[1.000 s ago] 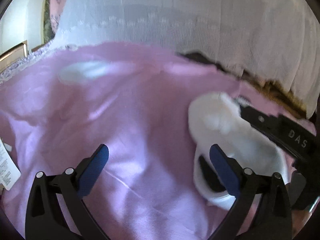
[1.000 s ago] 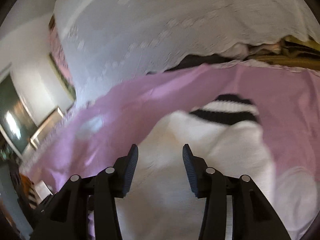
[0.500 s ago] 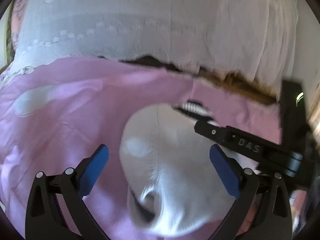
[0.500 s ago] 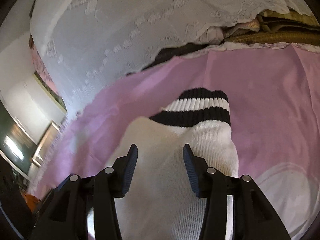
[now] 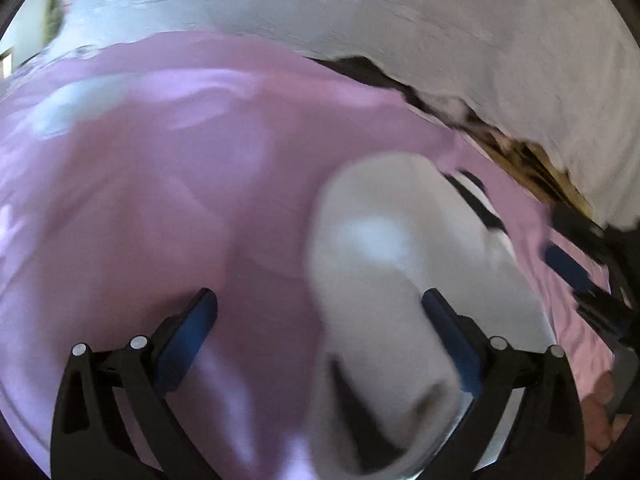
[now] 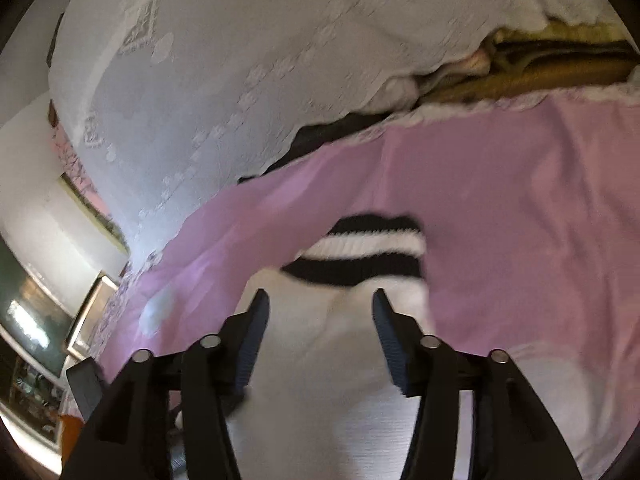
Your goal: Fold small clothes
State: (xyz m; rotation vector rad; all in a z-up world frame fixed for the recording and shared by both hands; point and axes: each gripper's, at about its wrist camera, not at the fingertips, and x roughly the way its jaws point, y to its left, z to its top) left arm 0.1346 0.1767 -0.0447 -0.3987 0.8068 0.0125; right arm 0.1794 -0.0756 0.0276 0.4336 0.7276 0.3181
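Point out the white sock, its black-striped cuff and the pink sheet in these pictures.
white sock (image 5: 384, 280): left wrist view, on its plain white body.
black-striped cuff (image 6: 360, 252): right wrist view, on the white band between the black stripes.
pink sheet (image 6: 520, 220): right wrist view, on bare cloth right of the cuff.

Left wrist: you're looking forward past its fingers, low and close over the pink sheet (image 5: 168, 208) | Right wrist: you're facing the white lace cloth (image 6: 248, 60), equally close | Shared: both are showing the white sock (image 5: 384, 264) (image 6: 320, 360), sheet, lace cloth
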